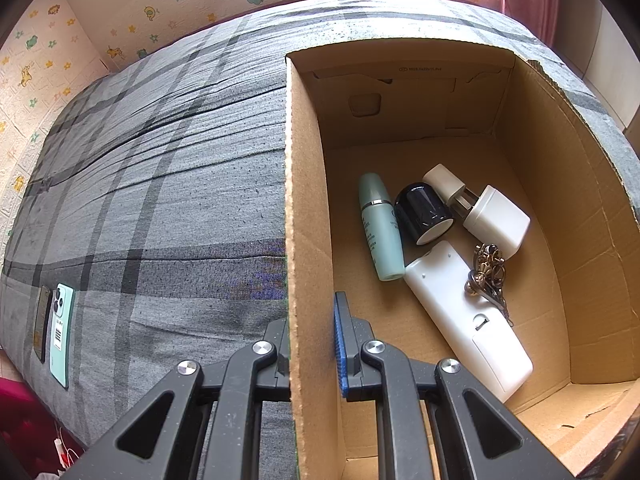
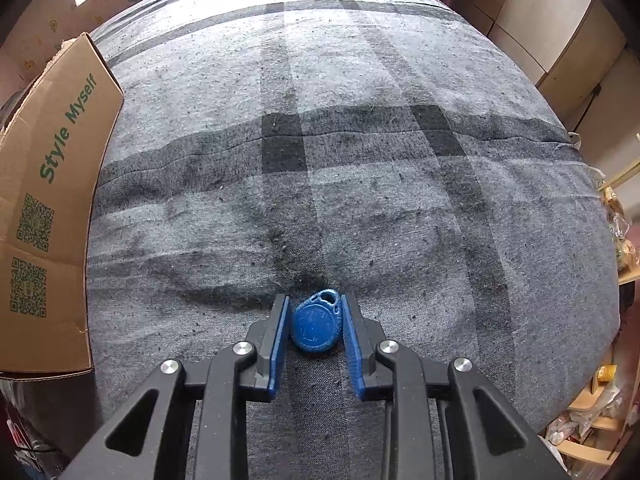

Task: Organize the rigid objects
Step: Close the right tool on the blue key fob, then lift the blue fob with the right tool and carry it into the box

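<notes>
1. The left gripper (image 1: 312, 336) straddles the near left wall of the cardboard box (image 1: 306, 200): 1 finger is outside against the wall, and the other, with its blue pad (image 1: 341, 344), is inside. The wall fills the narrow gap between them, so the jaws look clamped on it.
2. Inside the box, lying on its floor, are a pale green bottle (image 1: 380, 228), a dark round cap (image 1: 424, 212), 2 white plug adapters (image 1: 496, 216) touching end to end, a white remote control (image 1: 468, 320) face down, and a bunch of keys (image 1: 486, 276) resting partly on the remote.
3. The box sits on a bed covered by a grey plaid sheet (image 1: 160, 184). Far to the left on the sheet lie 2 phones (image 1: 62, 332) side by side.
4. The right gripper (image 2: 315, 320) is lowered to the sheet, its jaws set narrowly apart around a blue key fob (image 2: 316, 326).
5. The fob lies flat on the fabric between the 2 blue pads (image 2: 280, 340). The left pad looks to touch it; I cannot tell whether the right one does, or whether the fob is gripped.
6. From the right wrist view the box's outer side stands well off to the left, printed "Style Myself" with 2 QR codes.
</notes>
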Motion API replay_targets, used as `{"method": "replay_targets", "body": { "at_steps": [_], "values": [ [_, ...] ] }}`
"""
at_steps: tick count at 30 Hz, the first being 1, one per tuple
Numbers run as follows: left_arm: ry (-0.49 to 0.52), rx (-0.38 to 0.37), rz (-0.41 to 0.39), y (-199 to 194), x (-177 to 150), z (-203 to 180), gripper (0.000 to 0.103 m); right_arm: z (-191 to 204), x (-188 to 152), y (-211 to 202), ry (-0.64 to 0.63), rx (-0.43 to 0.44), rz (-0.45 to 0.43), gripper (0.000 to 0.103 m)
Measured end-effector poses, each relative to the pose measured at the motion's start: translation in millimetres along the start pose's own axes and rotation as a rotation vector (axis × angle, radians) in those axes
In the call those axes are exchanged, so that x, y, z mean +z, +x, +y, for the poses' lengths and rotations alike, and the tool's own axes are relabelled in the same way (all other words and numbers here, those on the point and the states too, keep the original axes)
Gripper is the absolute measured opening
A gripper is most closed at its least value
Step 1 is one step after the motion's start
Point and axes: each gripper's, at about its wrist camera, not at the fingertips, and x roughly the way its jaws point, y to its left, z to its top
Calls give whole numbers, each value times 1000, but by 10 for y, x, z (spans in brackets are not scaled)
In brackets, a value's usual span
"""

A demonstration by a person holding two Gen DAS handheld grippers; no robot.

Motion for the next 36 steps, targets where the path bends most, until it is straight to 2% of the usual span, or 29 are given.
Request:
{"method": "replay_targets", "body": {
  "at_steps": [8,19,36],
  "values": [
    [0,0,0,0,-1,4,15,64,90,-210,-21,-9,-30,27],
    [0,-1,1,2,-1,5,15,248,240,-575,-66,22,-75,27],
    [-3,-7,1,7,2,7,15,797,462,-1107,-184,73,-157,27]
  ]
}}
